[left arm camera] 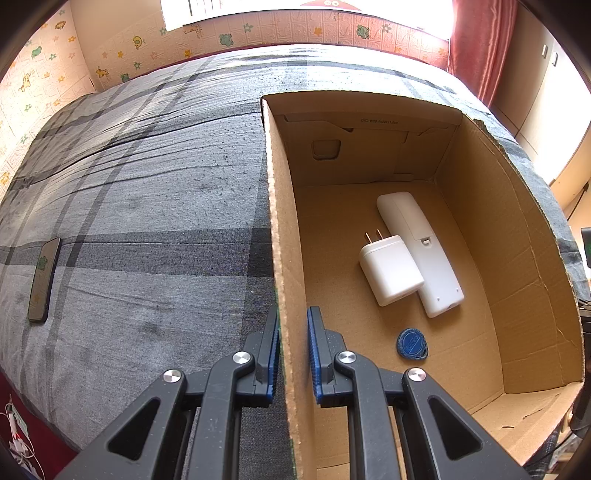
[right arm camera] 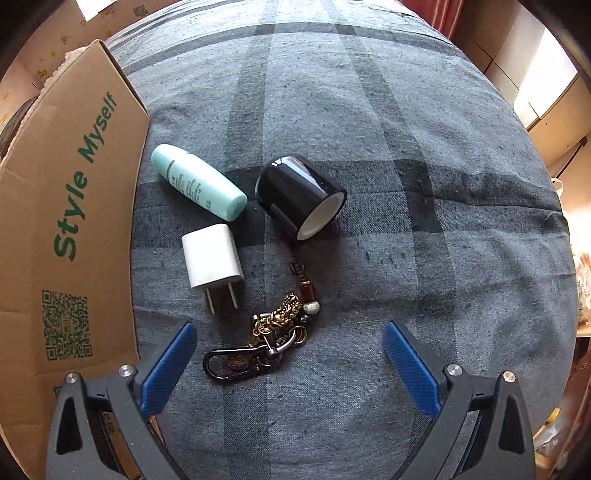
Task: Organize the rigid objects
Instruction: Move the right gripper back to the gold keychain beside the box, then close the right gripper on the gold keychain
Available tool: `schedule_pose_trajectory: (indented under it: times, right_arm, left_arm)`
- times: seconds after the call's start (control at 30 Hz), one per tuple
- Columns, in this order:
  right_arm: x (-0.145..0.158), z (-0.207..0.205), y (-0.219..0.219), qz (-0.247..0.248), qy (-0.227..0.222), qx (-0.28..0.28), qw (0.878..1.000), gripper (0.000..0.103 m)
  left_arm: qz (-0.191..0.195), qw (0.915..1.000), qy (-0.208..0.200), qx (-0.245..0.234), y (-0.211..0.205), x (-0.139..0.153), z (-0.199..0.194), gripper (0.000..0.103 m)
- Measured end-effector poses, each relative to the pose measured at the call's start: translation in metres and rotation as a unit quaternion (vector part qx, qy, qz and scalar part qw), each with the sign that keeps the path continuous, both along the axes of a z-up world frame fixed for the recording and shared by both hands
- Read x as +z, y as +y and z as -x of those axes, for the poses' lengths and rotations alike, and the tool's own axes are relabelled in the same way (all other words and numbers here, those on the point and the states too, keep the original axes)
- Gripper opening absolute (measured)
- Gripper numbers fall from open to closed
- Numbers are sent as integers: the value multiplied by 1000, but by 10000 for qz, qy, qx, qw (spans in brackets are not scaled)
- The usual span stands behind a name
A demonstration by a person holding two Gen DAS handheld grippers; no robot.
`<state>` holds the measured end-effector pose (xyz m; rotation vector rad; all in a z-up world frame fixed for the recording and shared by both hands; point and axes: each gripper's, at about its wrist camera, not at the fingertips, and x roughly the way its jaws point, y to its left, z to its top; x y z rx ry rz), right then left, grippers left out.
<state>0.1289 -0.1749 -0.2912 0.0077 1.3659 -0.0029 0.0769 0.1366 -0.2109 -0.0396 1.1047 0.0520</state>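
Observation:
My left gripper (left arm camera: 293, 314) is shut on the left wall of a cardboard box (left arm camera: 286, 258), one finger on each side. Inside the box lie a white charger (left arm camera: 391, 269), a white remote (left arm camera: 421, 251) and a blue key fob (left arm camera: 412, 344). My right gripper (right arm camera: 290, 328) is open and empty just above a brass keychain with a carabiner (right arm camera: 266, 336). Beyond it on the bed lie a white plug adapter (right arm camera: 212, 258), a mint-green tube (right arm camera: 197, 181) and a black tape roll (right arm camera: 301, 195). The box's outer wall (right arm camera: 70, 229) stands left of them.
Everything rests on a grey plaid bedspread (left arm camera: 147, 206). A dark phone (left arm camera: 44, 280) lies at the bed's left side. A wall with animal stickers (left arm camera: 258, 33) and a red curtain (left arm camera: 480, 40) stand behind the bed.

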Motion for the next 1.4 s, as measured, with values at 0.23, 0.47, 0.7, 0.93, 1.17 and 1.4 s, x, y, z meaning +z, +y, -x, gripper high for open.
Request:
schedule_pose_trajectory:
  times: [0.23, 0.47, 0.7, 0.93, 1.17, 1.4]
  right_arm:
    - [-17, 5, 3, 111, -13, 67, 9999, 103]
    - [-25, 12, 5, 95, -83, 55, 9999, 103]
    - [-18, 10, 3, 76, -100, 40, 9999, 95]
    - [5, 8, -7, -87, -196, -107, 9997, 26]
    - [23, 11, -12, -127, -300, -73, 9994, 26]
    - [46, 14, -19, -237, -353, -175, 9989, 26]
  left_arm:
    - [-18, 10000, -1, -3, -1, 0, 0, 15]
    - [-25, 10000, 0, -1, -1, 0, 0, 15]
    - [-30, 10000, 0, -1, -2, -1, 0, 15]
    - [-46, 10000, 0, 2, -2, 0, 0, 15]
    - [-55, 10000, 5, 6, -3, 0, 0, 15]
    - [-54, 10000, 2, 8, -3, 0, 0, 15]
